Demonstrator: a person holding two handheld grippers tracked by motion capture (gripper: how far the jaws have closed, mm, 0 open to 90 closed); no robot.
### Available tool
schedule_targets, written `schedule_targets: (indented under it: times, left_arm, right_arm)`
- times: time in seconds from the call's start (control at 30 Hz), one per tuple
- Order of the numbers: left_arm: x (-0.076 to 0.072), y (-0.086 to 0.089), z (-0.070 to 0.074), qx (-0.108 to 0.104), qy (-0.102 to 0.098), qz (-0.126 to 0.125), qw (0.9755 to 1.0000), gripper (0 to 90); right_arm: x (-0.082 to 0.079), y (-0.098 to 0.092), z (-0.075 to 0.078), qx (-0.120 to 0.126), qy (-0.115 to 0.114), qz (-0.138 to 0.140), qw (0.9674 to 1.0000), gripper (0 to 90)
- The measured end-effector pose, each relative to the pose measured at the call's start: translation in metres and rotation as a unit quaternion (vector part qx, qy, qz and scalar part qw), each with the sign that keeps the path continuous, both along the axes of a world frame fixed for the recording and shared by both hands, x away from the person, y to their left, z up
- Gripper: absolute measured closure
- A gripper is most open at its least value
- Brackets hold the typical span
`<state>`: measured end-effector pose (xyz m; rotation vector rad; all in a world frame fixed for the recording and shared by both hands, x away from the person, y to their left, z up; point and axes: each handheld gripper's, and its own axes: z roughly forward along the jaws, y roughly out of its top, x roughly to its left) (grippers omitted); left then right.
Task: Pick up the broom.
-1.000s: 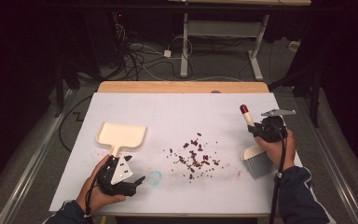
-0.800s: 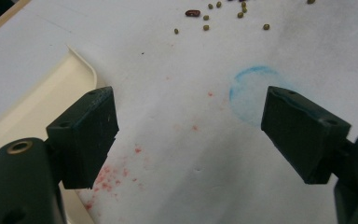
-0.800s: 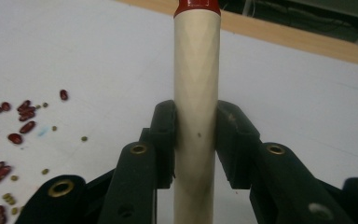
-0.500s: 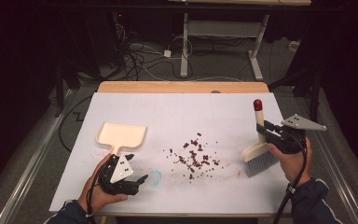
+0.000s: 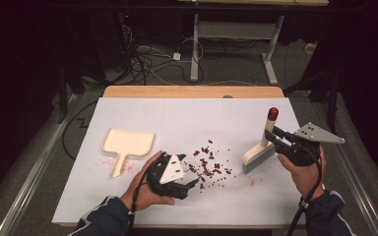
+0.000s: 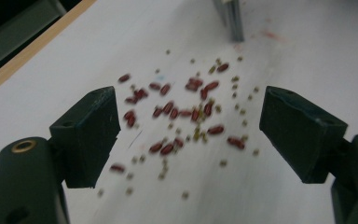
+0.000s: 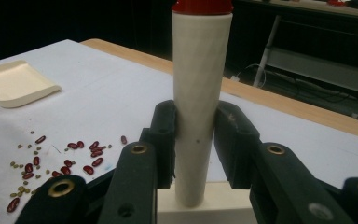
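Red beans and small green ones (image 5: pixel 207 164) lie scattered on the white table top (image 5: pixel 187 118). My left gripper (image 5: pixel 193 183) rests just left of them, open and empty; in the left gripper view the beans (image 6: pixel 186 112) lie between and beyond its jaws (image 6: pixel 191 135). A cream hand brush (image 5: pixel 259 153) with a red-tipped handle stands on its bristles right of the beans. My right gripper (image 5: pixel 271 135) is shut on its handle (image 7: pixel 198 93), jaws (image 7: pixel 196 135) pressed on both sides. A cream dustpan (image 5: pixel 127 143) lies flat at the left, apart from both grippers.
The table's wooden far edge (image 5: pixel 192 91) runs behind the white sheet. Cables (image 5: pixel 152 59) and a desk frame (image 5: pixel 236 34) sit on the floor beyond. The brush's bristles (image 6: pixel 230 18) show at the top of the left gripper view. The dustpan (image 7: pixel 14 84) appears at the right gripper view's left.
My left gripper has slid right, up to the beans. My right gripper has swung out to the right, and the brush head has moved left toward the beans.
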<state>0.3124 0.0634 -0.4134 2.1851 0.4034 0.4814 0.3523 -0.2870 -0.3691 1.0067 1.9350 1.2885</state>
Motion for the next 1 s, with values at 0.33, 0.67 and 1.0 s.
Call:
schedule_targets:
  times: [0.33,0.67,1.0]
  left_arm:
    - [0.044,-0.124,-0.009,-0.018,0.047,-0.005,0.9987,21.5]
    - [0.050,-0.138,-0.004,-0.055,0.039,0.015,0.9976,37.0]
    - [0.043,-0.109,0.007,-0.084,0.034,-0.017,0.9958,64.4]
  right_arm:
    - [-0.007,-0.002,0.004,0.009,-0.018,0.000,0.9998,69.9]
    - [-0.023,0.009,0.019,0.021,-0.039,0.007,0.9990,69.9]
    - [-0.039,0.038,0.031,0.008,-0.057,0.025,0.9980,69.6]
